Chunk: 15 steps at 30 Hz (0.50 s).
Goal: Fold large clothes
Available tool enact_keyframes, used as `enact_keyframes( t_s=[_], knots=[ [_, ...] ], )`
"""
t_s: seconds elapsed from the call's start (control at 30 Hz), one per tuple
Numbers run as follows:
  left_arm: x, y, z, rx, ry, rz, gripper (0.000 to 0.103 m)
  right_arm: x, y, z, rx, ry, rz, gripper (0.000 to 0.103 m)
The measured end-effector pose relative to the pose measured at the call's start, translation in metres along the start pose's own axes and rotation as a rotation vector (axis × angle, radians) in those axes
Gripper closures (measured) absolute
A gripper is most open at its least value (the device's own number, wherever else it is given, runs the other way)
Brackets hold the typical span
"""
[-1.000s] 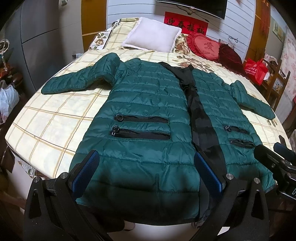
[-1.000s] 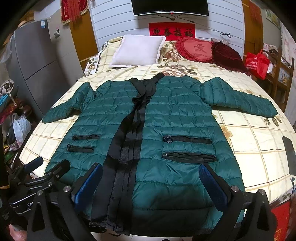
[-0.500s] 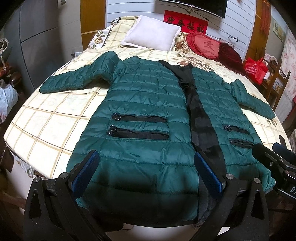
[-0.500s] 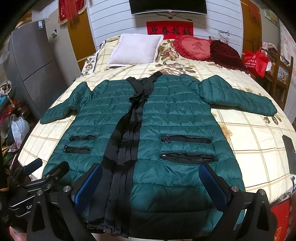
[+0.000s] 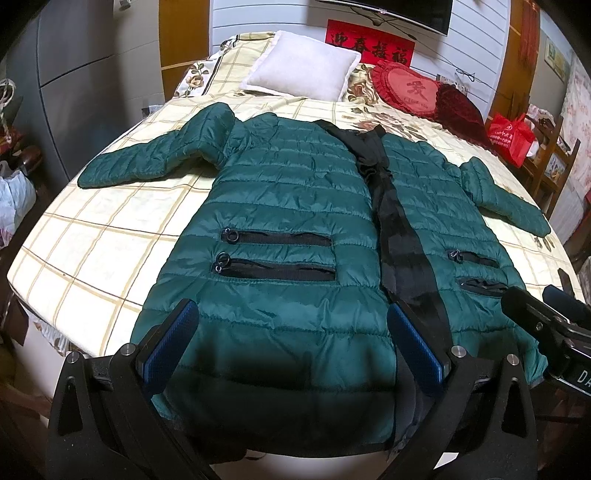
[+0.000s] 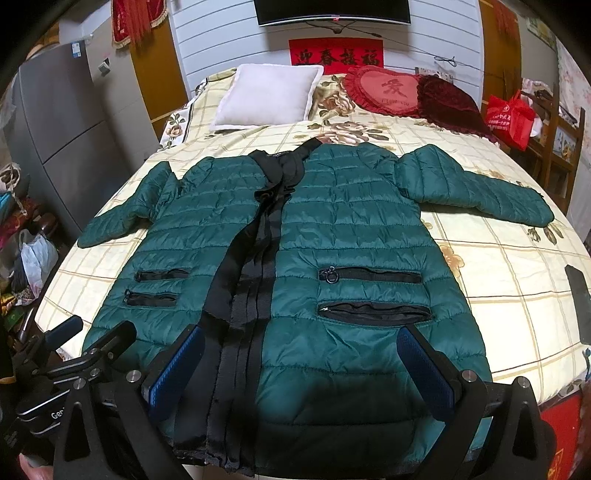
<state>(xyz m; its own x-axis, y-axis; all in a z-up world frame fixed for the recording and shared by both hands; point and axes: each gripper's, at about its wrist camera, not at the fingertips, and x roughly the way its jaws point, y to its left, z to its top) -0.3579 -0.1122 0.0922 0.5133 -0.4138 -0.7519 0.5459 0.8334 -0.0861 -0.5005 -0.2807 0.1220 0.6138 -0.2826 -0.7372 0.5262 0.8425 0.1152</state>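
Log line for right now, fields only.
stage: pre-fold | green jacket: flat on bed, sleeves out | left gripper: open, near hem | right gripper: open, near hem

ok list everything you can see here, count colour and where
jacket: 1, dark green with black front strip, spread flat on the bed, sleeves out
bed: 1, cream checked floral cover, fills the middle
white pillow: 1, at the head of the bed
heart cushion: 1, red, right of the white pillow
dark cushion: 1, maroon, beside the heart cushion
red banner: 1, on the wall over the bed
tv: 1, black, above the banner
red bag: 1, right of the bed
fridge: 1, grey, left of the bed
left gripper: 1, black, blue-padded fingers open over the hem
right gripper: 1, same, open over the hem
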Motion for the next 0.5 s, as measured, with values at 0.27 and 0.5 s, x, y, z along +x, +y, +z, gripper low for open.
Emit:
enact_keyframes(
  t_s=[0.27,0.5],
  knots=[
    [0.0,0.0,0.0,0.0,0.0,0.001,0.001,0.0003,-0.002,0.0032,0.018,0.007,0.003,0.0],
    [0.0034,-0.0001,0.0028,-0.003,0.003,0.001,0.001,0.0014,-0.003,0.0057,0.025,0.009,0.008,0.0]
  ],
)
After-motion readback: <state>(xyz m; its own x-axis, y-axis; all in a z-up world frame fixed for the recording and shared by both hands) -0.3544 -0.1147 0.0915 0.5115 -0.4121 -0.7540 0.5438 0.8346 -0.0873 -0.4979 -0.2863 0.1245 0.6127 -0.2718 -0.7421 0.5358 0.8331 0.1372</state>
